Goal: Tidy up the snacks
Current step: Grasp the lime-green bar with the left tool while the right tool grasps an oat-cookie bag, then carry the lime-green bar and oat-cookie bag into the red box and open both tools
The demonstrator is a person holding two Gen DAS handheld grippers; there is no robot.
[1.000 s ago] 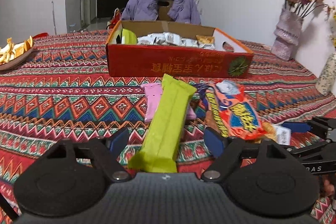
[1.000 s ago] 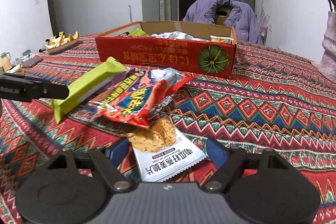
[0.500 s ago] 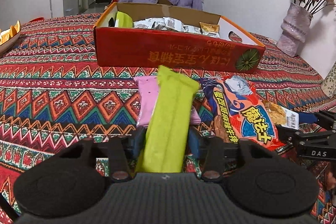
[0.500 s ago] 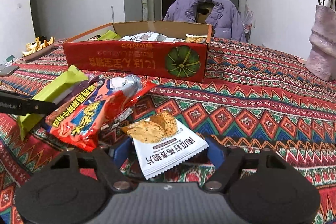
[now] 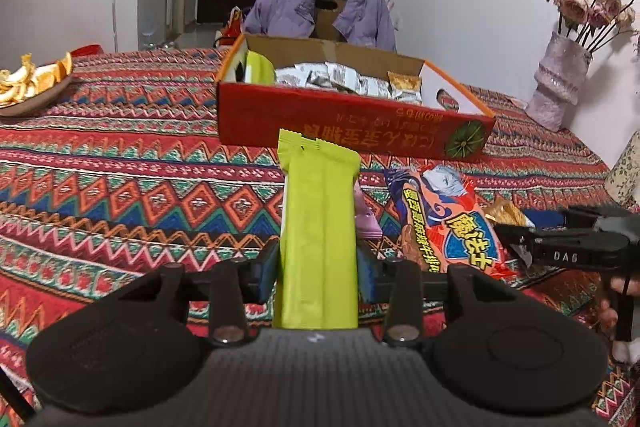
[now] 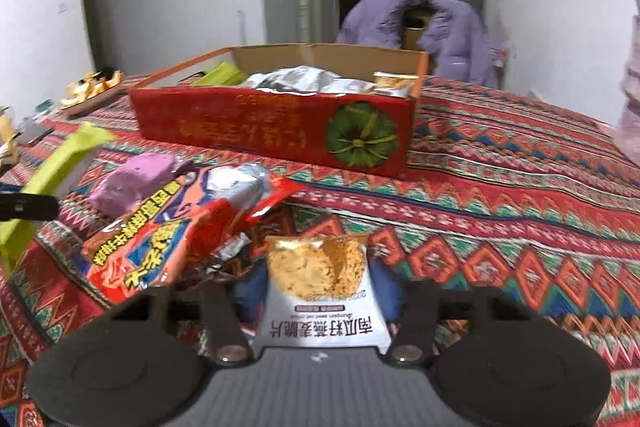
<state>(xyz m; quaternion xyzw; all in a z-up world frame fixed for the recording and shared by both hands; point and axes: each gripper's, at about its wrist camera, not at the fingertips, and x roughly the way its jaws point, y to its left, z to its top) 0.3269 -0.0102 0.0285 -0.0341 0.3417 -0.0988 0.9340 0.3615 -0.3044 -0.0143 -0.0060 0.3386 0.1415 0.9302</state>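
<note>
Green bar (image 5: 318,239), cracker pack (image 6: 320,291): newly clamped, lifted

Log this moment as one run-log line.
left gripper: closed on green packet, jaws just closing | right gripper: closed on white oat-crisp packet, jaws just closing | red box: ahead, partly filled

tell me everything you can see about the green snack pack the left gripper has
The green pack is a long, flat, lime-coloured wrapper, plastic by its look, with a centre seam and a crimped, zigzag far end. The left gripper is shut on its near part, blue pads pressing both long edges. It points toward the red box, its far end raised off the tablecloth. A pink pack lies behind its right edge.
</note>
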